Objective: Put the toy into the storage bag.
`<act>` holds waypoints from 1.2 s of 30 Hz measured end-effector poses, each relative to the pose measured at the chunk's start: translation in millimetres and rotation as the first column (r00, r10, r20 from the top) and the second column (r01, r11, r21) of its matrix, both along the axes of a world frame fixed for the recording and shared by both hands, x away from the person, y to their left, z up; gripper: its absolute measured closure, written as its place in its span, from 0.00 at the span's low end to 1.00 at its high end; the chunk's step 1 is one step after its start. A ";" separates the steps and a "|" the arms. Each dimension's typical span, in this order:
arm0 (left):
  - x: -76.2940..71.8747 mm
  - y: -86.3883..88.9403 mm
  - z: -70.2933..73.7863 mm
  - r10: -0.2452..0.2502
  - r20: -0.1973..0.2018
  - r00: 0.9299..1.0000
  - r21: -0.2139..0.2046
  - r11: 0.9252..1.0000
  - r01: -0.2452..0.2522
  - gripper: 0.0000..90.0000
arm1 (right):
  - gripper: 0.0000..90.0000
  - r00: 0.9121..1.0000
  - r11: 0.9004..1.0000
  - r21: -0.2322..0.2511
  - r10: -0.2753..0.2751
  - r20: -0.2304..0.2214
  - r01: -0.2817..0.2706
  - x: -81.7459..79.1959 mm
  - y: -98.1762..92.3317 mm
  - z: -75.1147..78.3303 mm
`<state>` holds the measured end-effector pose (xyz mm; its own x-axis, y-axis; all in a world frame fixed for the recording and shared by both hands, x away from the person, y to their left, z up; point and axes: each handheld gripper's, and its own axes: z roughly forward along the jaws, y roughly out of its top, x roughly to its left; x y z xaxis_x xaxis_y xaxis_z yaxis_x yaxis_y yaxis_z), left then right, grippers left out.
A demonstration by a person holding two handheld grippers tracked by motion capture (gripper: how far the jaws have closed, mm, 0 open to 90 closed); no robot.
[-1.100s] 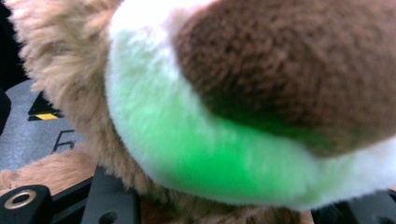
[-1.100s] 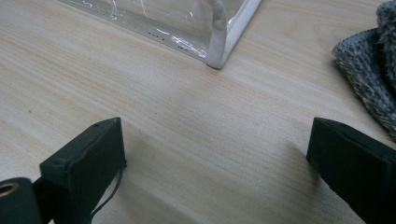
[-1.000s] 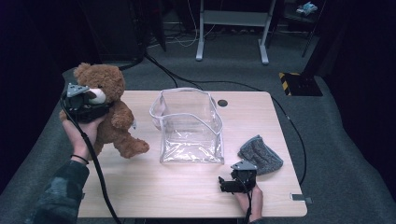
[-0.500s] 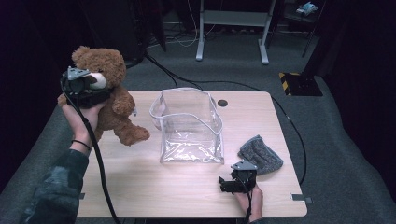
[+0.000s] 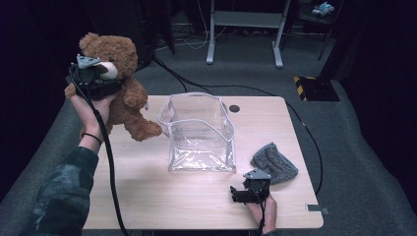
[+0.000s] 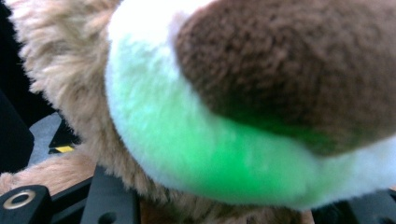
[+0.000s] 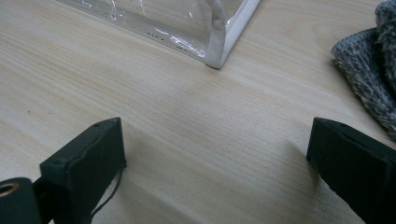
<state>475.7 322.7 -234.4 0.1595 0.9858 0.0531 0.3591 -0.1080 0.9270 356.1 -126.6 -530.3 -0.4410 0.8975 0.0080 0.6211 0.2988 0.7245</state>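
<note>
At the near table (image 5: 147,196) edge, the right gripper (image 5: 244,192) rests with jaws wide and empty, beside a grey cloth (image 5: 275,162). Mid-table stands a clear bag (image 5: 199,132), top open. Farther left, the bear (image 5: 120,93) is held aloft, clamped in the left gripper (image 5: 93,78). Judged step: carrying; next, lowering into the bag. The bear's muzzle (image 6: 196,154) is seen close up in the left gripper view.

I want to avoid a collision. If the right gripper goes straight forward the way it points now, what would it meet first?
Probably the near corner of the clear bag. The right gripper has open fingers over bare table, and that corner lies just ahead. The grey knitted cloth sits off to the side, though depth is hard to judge.
</note>
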 end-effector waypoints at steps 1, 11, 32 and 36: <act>0.8 -0.7 2.5 0.003 0.004 1.000 0.001 1.000 -0.003 0.50 | 0.04 1.000 1.000 0.000 0.000 0.000 0.000 0.0 0.0 0.0; 7.3 -8.5 25.3 0.031 0.050 0.998 0.003 1.000 -0.031 0.50 | 0.04 1.000 1.000 0.000 0.000 0.000 0.000 0.0 0.0 0.0; 26.1 -62.6 45.6 -0.038 0.094 0.995 -0.015 0.999 0.040 0.50 | 0.04 1.000 1.000 0.001 0.000 0.000 0.000 -0.2 0.1 0.0; 33.0 -81.3 43.0 -0.056 0.095 0.994 -0.029 0.998 0.059 0.50 | 0.04 1.000 1.000 -0.001 0.003 0.004 -0.003 -0.2 -0.1 -0.1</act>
<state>508.7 241.4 -191.3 0.2118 0.9765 0.0389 0.2644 -0.0956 0.9597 355.9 -126.7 -530.4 -0.4434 0.8963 0.0049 0.6172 0.3013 0.7268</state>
